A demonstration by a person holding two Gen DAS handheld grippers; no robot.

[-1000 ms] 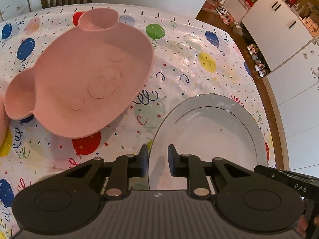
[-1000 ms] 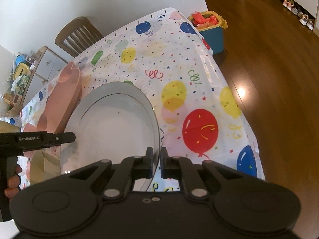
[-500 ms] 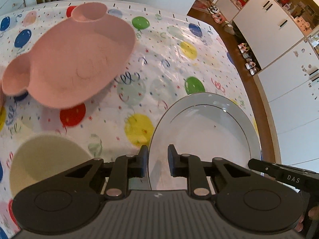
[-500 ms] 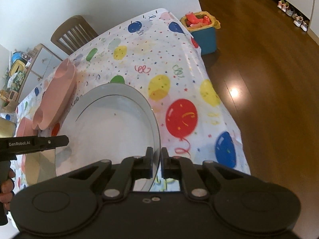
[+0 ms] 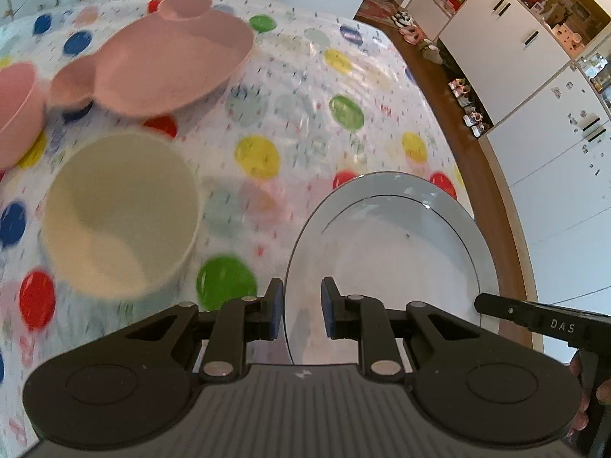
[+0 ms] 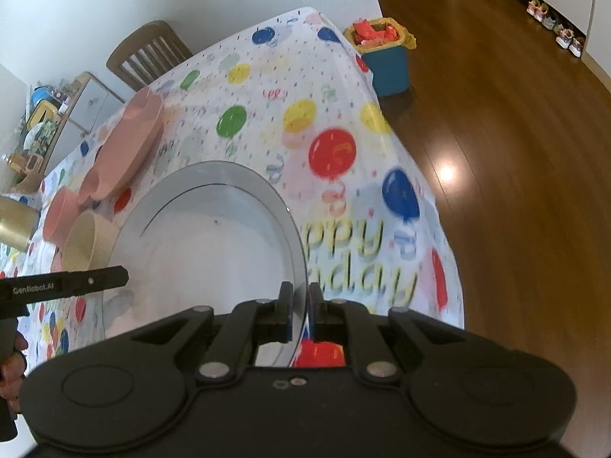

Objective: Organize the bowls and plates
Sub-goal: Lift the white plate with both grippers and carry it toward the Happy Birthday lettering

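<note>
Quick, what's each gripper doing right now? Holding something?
Left hand-held gripper: open, its fingers straddle the plate rim with a gap.
Right hand-held gripper: shut on the plate's rim.

Both grippers, left gripper (image 5: 302, 313) and right gripper (image 6: 301, 307), are matte black with 2 silver rivets each; white "GenRobot.AI" and "DAS" lettering

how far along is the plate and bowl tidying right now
Nothing looks stacked yet. In hand: the white plate is lifted above the tablecloth, the right gripper shut on its rim and the left gripper straddling the opposite edge. Left: the cream bowl, pink bowl and pink bear plate sit separately.
</note>
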